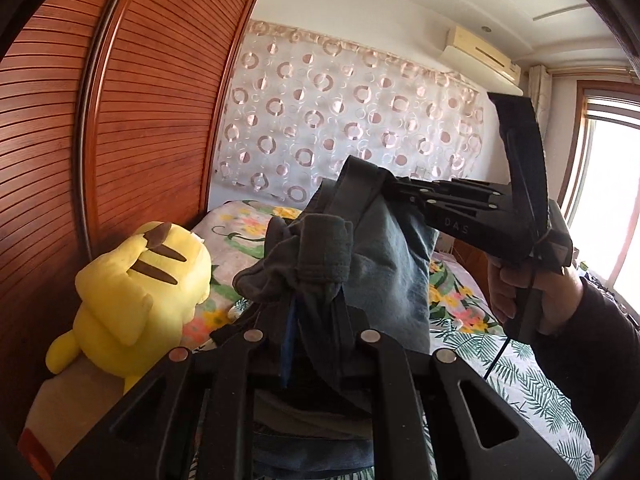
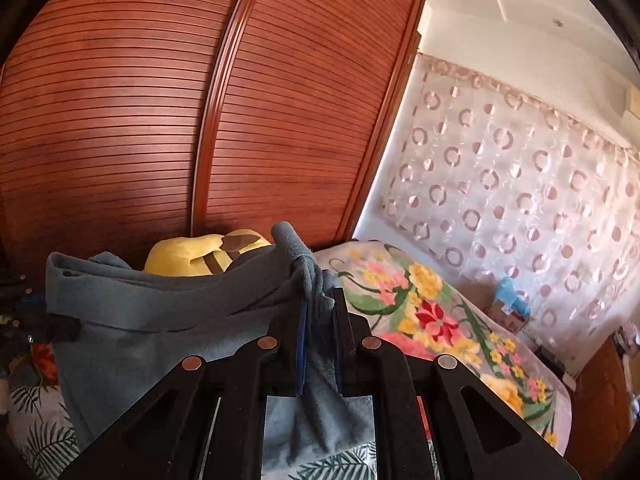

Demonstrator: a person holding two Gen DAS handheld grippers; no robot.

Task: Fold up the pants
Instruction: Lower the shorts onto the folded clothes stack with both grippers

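Observation:
The blue-grey pants (image 1: 384, 248) hang in the air above the bed, stretched between both grippers. My left gripper (image 1: 316, 308) is shut on a bunched edge of the pants, close to the lens. My right gripper (image 1: 376, 188) shows in the left wrist view, held by a hand and shut on another edge of the pants, further off and higher. In the right wrist view the right gripper (image 2: 320, 312) pinches the pants (image 2: 160, 312), which stretch off to the left. The left gripper (image 2: 24, 320) shows only partly there, at the left edge.
A yellow plush toy (image 1: 136, 292) sits on the bed by the wooden louvred wardrobe (image 1: 132, 120). The bed (image 1: 516, 364) has a floral and leaf-print cover. A circle-patterned curtain (image 1: 340, 120) hangs behind. A window (image 1: 612, 200) is at the right.

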